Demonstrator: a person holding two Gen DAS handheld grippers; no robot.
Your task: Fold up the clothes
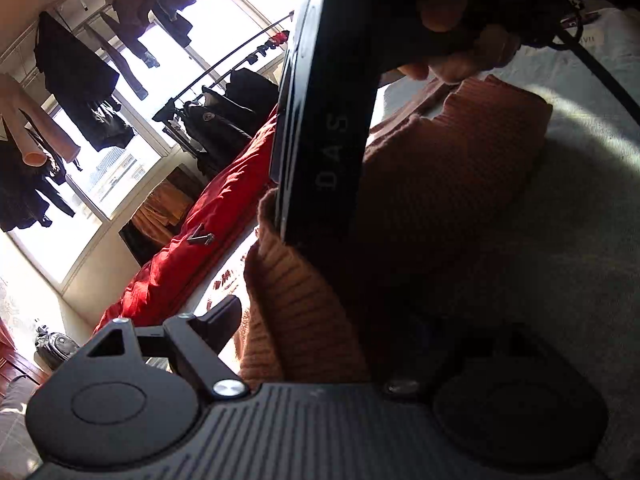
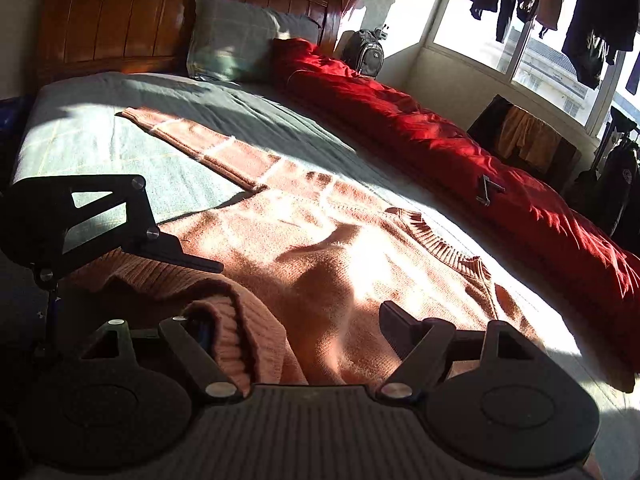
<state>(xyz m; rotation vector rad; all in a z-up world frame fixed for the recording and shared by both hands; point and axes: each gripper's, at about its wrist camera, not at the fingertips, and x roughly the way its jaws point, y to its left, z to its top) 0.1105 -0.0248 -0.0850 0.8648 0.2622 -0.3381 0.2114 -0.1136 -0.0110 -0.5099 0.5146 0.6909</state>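
– Sweater (image 2: 328, 264) and claws first: what does each one have?

– The right gripper (image 2: 286, 320) stands with its jaws spread wide and holds nothing. A doubled-over roll of the ribbed hem (image 2: 240, 340) lies against its left finger, and the knit body fills the gap. The left gripper (image 1: 316, 320) is harder to read. Ribbed knit bunches between its fingers, but the far finger is lost in shadow, so whether it clamps the cloth cannot be told.

– And further out?

– The garment lies mostly flat on the grey-green bed sheet (image 2: 120, 148). Its collar (image 2: 440, 240) faces the red duvet (image 2: 440, 140) along the far side. One sleeve (image 2: 192, 136) stretches toward the pillow (image 2: 236, 40). From the left wrist view, the hand (image 1: 460, 40) carrying the right gripper hangs close above the cloth, so the two tools work near the same edge.

– Which step does that make it?

– Judging by the turned hem, it looks like the first fold, bottom edge up toward the collar. Nothing is folded beyond that roll.

– What does the next move need?

– The right gripper likely has to close on the hem beside it, well apart from the left one. Both then lift evenly, or the soft knit will sag and skew.
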